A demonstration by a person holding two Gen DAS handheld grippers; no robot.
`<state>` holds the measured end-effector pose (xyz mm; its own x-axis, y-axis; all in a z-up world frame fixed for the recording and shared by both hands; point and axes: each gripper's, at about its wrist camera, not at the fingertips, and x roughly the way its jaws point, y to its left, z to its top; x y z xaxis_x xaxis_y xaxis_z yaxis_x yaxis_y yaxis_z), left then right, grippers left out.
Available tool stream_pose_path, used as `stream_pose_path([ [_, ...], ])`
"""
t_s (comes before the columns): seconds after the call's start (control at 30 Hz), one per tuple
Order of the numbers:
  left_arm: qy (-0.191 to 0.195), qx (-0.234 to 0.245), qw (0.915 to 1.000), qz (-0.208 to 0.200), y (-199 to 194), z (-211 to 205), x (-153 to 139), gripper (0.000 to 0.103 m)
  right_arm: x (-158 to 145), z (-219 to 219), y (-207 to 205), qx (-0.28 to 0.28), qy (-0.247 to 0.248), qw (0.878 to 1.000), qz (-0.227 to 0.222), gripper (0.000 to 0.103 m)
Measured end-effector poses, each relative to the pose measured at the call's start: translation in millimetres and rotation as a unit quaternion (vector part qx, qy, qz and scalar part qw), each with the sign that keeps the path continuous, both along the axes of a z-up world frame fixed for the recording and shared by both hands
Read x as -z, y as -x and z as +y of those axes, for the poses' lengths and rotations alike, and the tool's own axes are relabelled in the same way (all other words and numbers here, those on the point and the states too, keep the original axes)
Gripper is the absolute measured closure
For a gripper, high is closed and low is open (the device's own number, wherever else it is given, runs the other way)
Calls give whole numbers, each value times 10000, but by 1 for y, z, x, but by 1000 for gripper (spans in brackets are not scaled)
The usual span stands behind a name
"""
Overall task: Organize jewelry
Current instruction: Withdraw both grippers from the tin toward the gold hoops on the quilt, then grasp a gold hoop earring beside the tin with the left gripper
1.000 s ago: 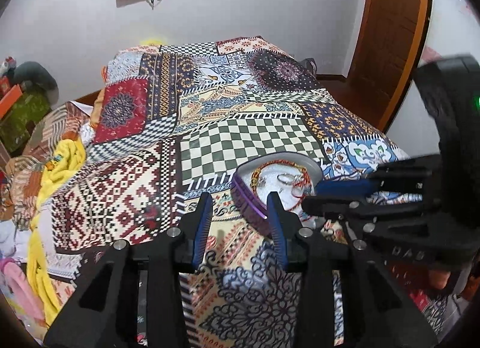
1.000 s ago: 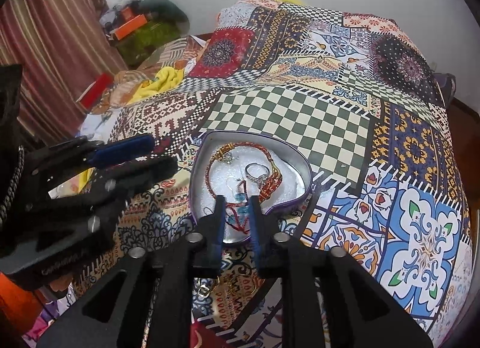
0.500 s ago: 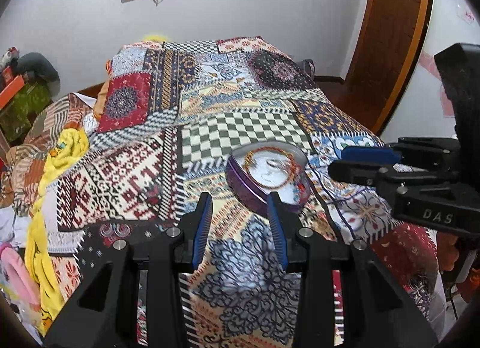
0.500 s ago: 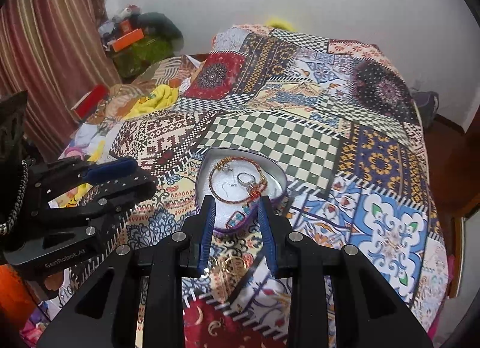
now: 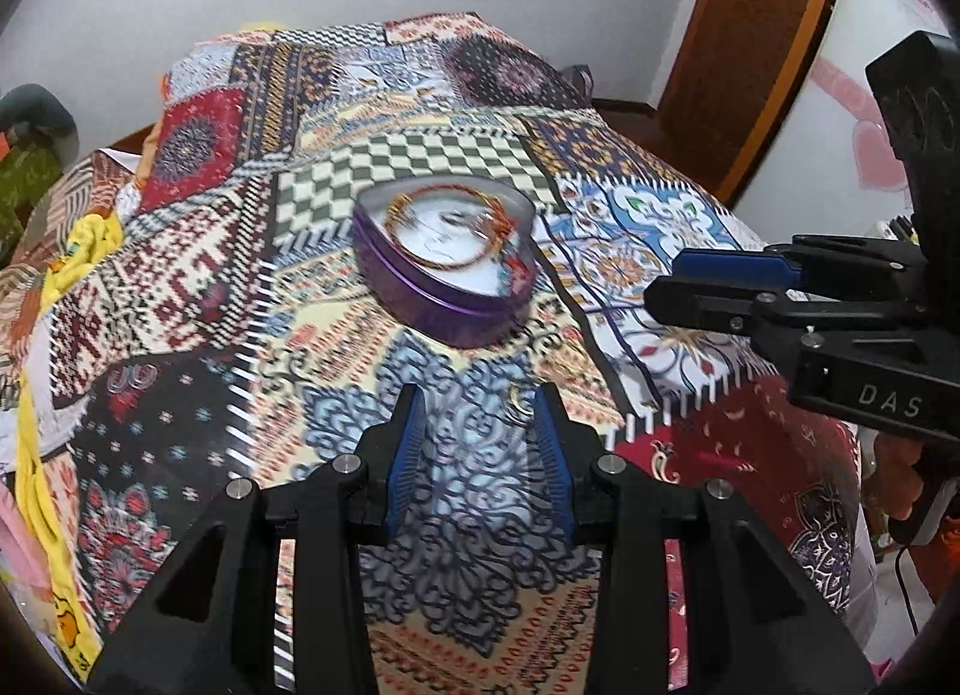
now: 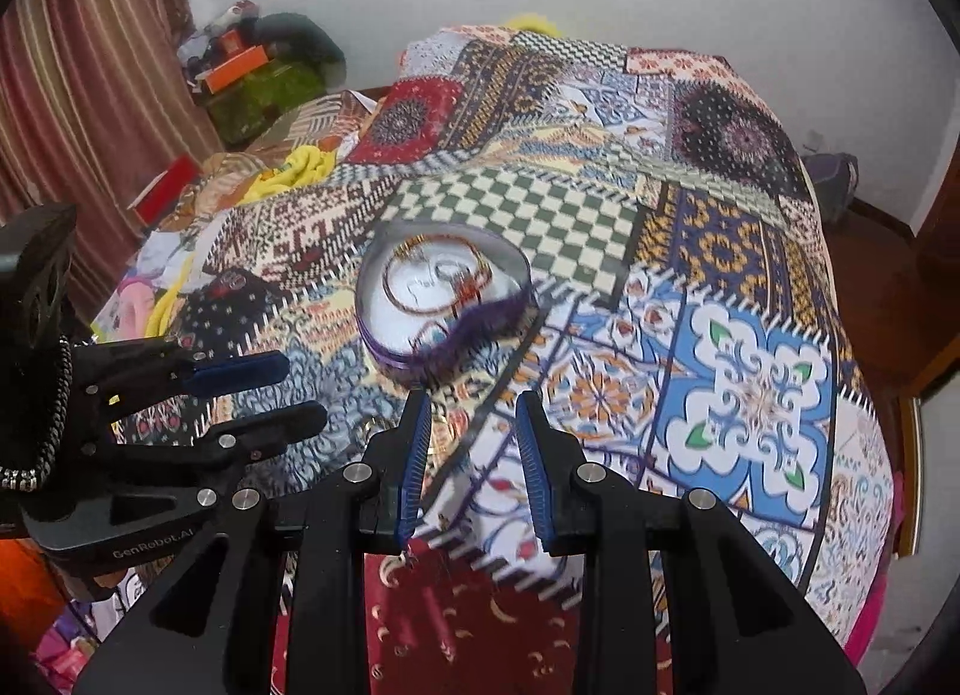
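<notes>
so the thing to look at here is the little loose hoop (image 5: 519, 404), some small ring or earring, too blurry to say which. it's lying on the patchwork bed (image 5: 198, 299), not in the heart tin (image 5: 444, 299) with the rest. the tin sits further up the bed, straight ahead of both hands, with the red and gold bead necklace (image 5: 447, 227) coiled inside it.

the left gripper (image 5: 480, 413) has its fingers partly open with nothing pinched. the hoop is right at the tips, inside the gap but crowded up against the right-hand finger rather than centred. it looks to be lying flat, so i can't pick out any real long axis to line up on.

the right gripper (image 6: 473, 425) is also partly open and empty. from its camera the hoop (image 6: 369, 428) sits off to the left of its fingers, right by the lower finger of the left gripper.

so i'd say the left hand is clearly the nearer one. my guess is it needs a small sideways nudge to centre the hoop before dropping and closing. after that it's a short carry forward to the tin. a flat hoop on soft fabric could easily get pushed instead of picked.
</notes>
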<state>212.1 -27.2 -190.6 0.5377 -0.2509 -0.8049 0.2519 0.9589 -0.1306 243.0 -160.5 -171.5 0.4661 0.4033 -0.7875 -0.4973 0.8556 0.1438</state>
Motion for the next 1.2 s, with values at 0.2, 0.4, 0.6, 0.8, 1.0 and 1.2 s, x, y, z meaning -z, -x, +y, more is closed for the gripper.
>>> stream_pose_path([
  [0.2,40,133,9999,93,0,-13,9,66,12,-9,4,33,0,9999,164,77],
  [0.4,60,228,9996,178,-7,-21,18,66,19,-13,4,46,-18,9996,264,77],
  [0.6,93,206,9997,102,-11,-21,21,66,26,-11,6,-45,46,9994,328,77],
  [0.8,-31,369,9993,19,-9,-26,21,83,31,-9,6,-111,15,9992,395,77],
  [1.0,33,223,9997,-110,-6,-16,15,83,35,-5,0,-170,-26,9986,504,77],
  [1.2,96,22,9996,-246,-3,1,6,83,35,6,-1,-362,48,9981,500,77],
])
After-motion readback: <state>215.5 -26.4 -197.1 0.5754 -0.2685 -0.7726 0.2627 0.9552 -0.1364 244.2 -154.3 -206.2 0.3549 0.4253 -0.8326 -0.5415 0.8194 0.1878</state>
